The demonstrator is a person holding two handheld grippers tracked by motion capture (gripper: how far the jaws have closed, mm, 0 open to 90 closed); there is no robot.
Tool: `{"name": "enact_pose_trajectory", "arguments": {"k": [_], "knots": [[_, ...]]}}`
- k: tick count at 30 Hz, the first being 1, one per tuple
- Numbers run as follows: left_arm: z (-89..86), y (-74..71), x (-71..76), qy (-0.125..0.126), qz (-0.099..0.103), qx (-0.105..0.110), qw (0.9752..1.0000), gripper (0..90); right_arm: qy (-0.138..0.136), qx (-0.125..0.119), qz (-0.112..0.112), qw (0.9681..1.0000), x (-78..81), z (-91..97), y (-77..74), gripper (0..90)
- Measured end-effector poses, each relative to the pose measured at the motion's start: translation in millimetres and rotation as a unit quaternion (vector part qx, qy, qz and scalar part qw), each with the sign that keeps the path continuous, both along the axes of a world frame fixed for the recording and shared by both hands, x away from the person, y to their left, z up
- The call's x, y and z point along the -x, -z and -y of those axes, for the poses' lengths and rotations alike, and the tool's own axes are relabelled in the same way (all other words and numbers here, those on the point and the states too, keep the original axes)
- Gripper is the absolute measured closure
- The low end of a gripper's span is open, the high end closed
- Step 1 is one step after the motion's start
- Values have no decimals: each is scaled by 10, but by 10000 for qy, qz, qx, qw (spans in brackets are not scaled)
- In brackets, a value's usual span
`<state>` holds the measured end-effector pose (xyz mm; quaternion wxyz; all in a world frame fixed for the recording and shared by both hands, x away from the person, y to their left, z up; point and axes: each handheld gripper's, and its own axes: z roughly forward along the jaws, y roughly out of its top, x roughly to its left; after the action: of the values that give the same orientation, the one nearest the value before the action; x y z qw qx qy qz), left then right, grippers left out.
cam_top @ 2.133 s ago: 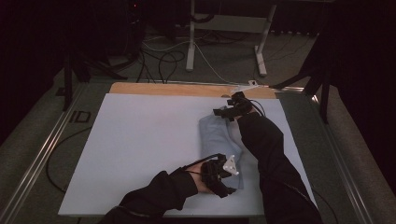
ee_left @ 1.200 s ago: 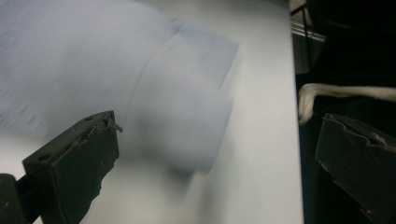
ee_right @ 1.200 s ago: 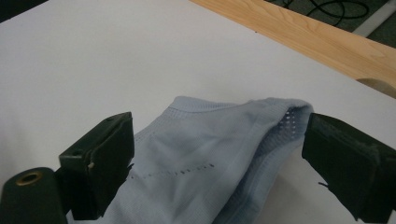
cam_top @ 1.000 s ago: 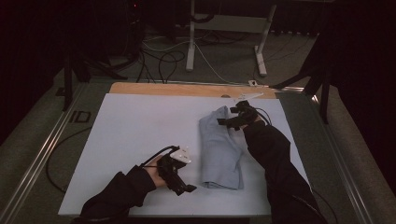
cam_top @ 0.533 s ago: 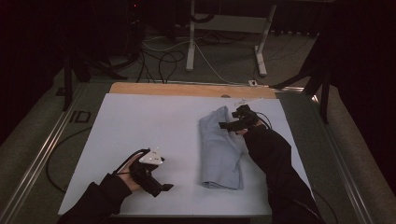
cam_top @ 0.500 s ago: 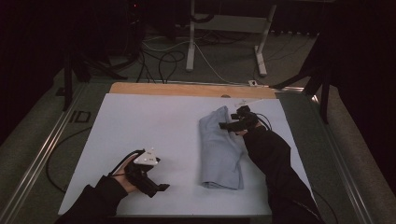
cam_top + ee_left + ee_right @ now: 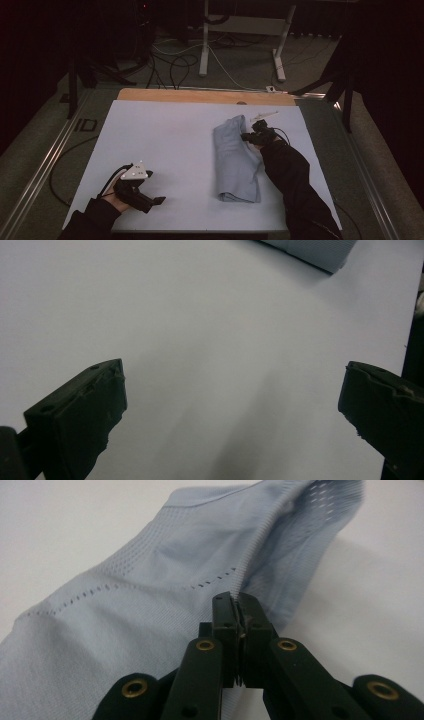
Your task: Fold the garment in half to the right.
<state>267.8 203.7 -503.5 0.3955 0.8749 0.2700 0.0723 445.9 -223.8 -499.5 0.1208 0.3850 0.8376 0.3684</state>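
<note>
High view has the folded light-blue garment (image 7: 236,161) lying around 4 o'clock on the white table (image 7: 165,140). Right gripper (image 7: 252,136) pinches its ribbed edge at the far end, probably to lift or drag it. Left gripper (image 7: 141,196) sits at 7 o'clock, jaws spread wide, holding nothing, looks parked out of the way. Dark room behind, cables (image 7: 172,67) on the floor.

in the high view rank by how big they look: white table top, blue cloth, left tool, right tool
1. White table top, by far the largest.
2. Blue cloth, folded into a long strip.
3. Left tool, though it sits nearer the camera, so this is unsure.
4. Right tool, shut on the cloth's far end.
</note>
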Motion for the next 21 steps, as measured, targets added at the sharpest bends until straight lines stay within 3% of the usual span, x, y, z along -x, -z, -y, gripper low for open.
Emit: {"name": "enact_pose_trajectory", "arguments": {"k": [6,8,14,21], "knots": [[-10,7,19,-17,66,33,10000,3,82,-6,62,9999,-11,68,-67,888],[-14,10,28,-34,96,36,9999,3,139,-47,-3,9999,-22,105,-45,887],[-78,50,51,-122,73,17,9999,3,205,160,-270,9993,-40,103,196,885],[-157,30,79,-176,170,159,9996,3,180,269,-262,9991,-42,71,209,848]]}}
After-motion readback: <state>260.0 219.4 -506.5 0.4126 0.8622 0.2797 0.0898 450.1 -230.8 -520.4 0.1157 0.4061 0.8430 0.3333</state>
